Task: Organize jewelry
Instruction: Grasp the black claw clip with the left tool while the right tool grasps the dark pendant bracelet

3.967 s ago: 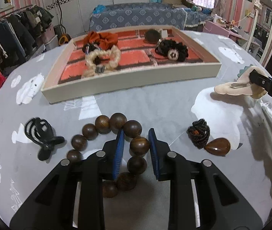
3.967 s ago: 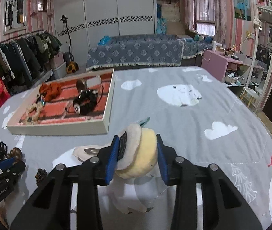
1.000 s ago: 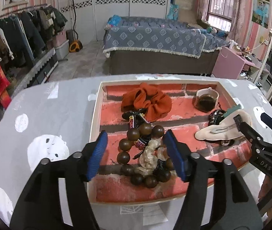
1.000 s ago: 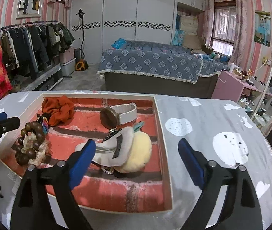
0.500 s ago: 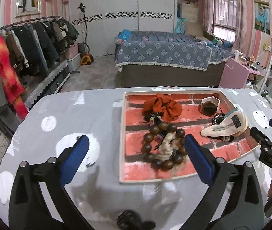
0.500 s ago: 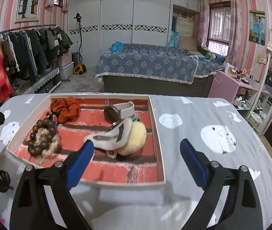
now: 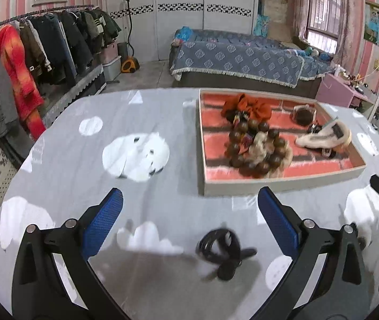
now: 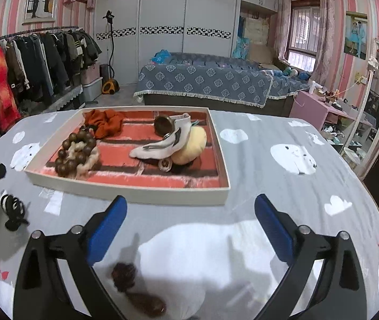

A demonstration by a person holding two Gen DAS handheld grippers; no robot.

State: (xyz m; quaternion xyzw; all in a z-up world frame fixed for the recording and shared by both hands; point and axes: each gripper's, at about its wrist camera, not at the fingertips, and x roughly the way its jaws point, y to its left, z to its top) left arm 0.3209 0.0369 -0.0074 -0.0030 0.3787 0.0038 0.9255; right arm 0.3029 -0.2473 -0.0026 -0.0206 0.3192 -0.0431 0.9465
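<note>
Tray [image 8: 125, 192] on worktop [image 8: 282, 186] holds: bead bracelet [image 8: 76, 150] on a cream scrunchie at left, orange scrunchie [image 8: 106, 122] far left, watch [image 8: 164, 124] far centre, plush clip [image 8: 173, 141] at right. Left claw [image 7: 189, 220] wide, empty, over black clip [image 7: 222, 252] on worktop. Right claw [image 8: 189, 220] wide, empty; brown pendant [image 8: 136, 290] lies near its left finger.

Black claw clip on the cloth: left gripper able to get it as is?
Probably yes: the black claw clip lies alone on the tablecloth, between the left gripper and its wide-open jaws, nothing blocking.
</note>
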